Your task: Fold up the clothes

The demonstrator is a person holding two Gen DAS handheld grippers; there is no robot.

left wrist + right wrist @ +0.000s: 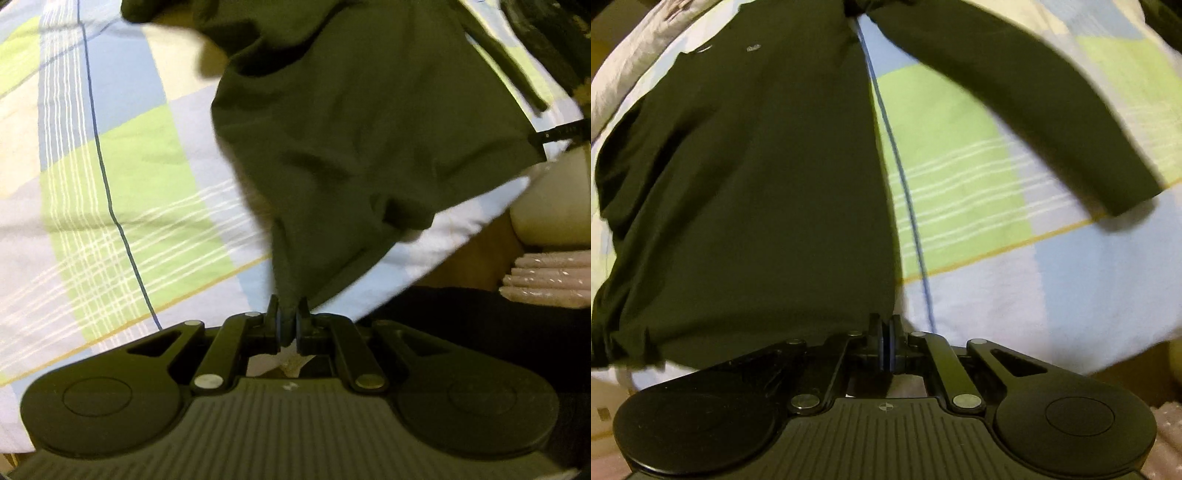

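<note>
A dark green long-sleeved shirt [351, 110] lies on a checked bed sheet [110, 166]. My left gripper [289, 306] is shut on a bottom corner of the shirt, and the cloth rises in a pulled-up fold from its fingertips. In the right wrist view the shirt's body [746, 184] spreads flat to the left, and one sleeve [1015, 103] stretches out to the right across the sheet [960, 166]. My right gripper [886, 321] is shut, its tips pinching the other bottom corner of the shirt at the hem.
The bed's edge runs close in front of both grippers. Off the edge, in the left wrist view, sit a stack of pink folded cloth [550, 280] and a pale rounded object [554, 199]. A grey-white quilt [628, 66] lies at the far left of the bed.
</note>
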